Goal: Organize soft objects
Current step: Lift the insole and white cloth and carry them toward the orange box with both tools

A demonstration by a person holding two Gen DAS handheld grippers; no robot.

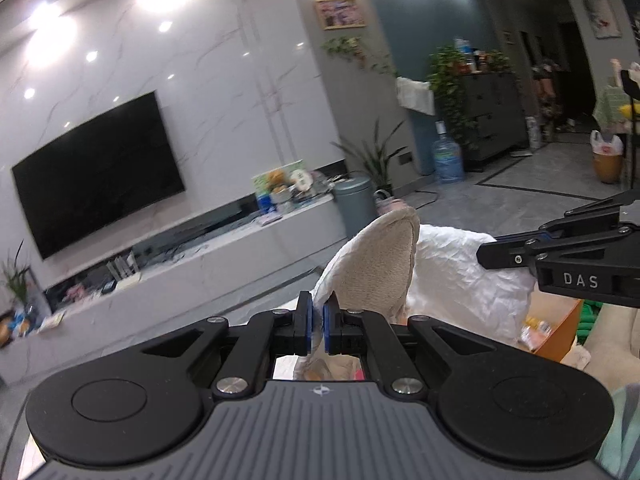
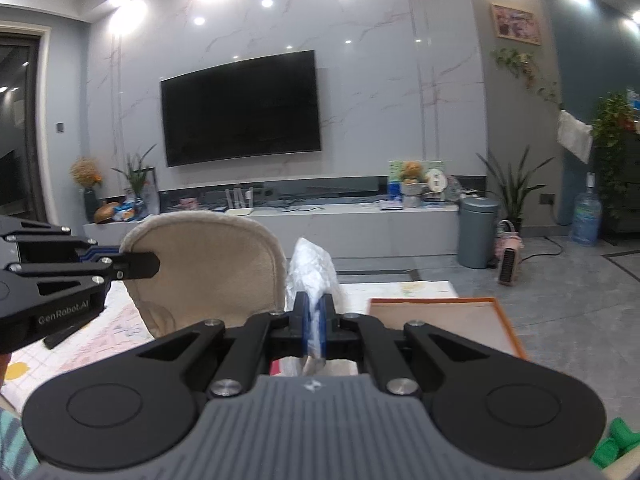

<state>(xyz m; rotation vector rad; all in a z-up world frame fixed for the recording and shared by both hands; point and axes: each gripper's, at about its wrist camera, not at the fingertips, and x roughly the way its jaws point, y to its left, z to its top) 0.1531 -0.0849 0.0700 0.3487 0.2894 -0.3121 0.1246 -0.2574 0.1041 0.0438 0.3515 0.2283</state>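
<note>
In the right wrist view, the television (image 2: 240,108) hung at upper centre above the long cabinet (image 2: 320,224). The bin (image 2: 478,232) stood right of it. The slipper (image 2: 208,268) sat lower left, the orange box (image 2: 452,324) lower right.

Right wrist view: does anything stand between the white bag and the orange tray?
Nothing visible does. The white bag, pinched in the right hand-held gripper, is just left of the orange tray, only patterned mat between.

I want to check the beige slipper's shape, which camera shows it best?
The right wrist view: the beige slipper shows its whole rounded outline, held by the left claw. The left wrist view shows it edge-on, narrow, partly behind that claw.
</note>
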